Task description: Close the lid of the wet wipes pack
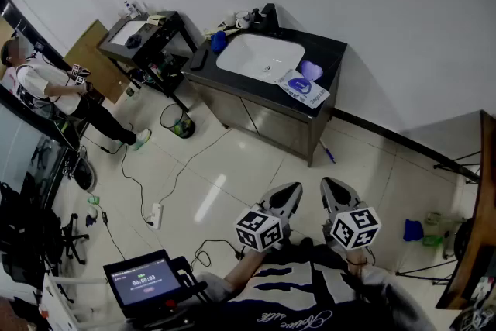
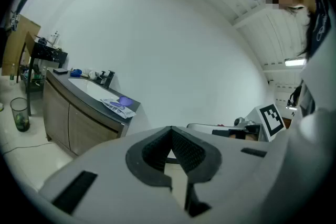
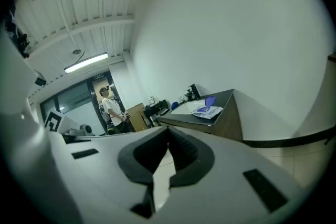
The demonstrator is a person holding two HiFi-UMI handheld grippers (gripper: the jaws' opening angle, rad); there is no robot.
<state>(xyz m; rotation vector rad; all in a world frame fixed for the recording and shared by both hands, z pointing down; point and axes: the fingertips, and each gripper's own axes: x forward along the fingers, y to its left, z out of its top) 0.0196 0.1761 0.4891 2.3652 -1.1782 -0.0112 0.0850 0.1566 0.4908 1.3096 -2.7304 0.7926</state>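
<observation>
The wet wipes pack [image 1: 301, 90] lies on the right end of a dark sink counter [image 1: 333, 50], with its purple lid [image 1: 311, 70] flipped open. It is far across the floor from both grippers. My left gripper [image 1: 294, 187] and right gripper [image 1: 326, 183] are held close to the body, side by side, each shut with nothing between the jaws. The left gripper view shows the pack [image 2: 117, 106] small at the left beyond the left gripper [image 2: 170, 131]. In the right gripper view the pack [image 3: 207, 111] sits beyond the right gripper [image 3: 168, 131].
A white basin [image 1: 260, 58] fills the counter's middle, with bottles and a blue item behind it. A person [image 1: 46, 85] stands at the far left by a cluttered table [image 1: 147, 35]. A bin [image 1: 182, 124], cables and a power strip [image 1: 155, 215] lie on the tiled floor. A screen [image 1: 143, 279] is near me.
</observation>
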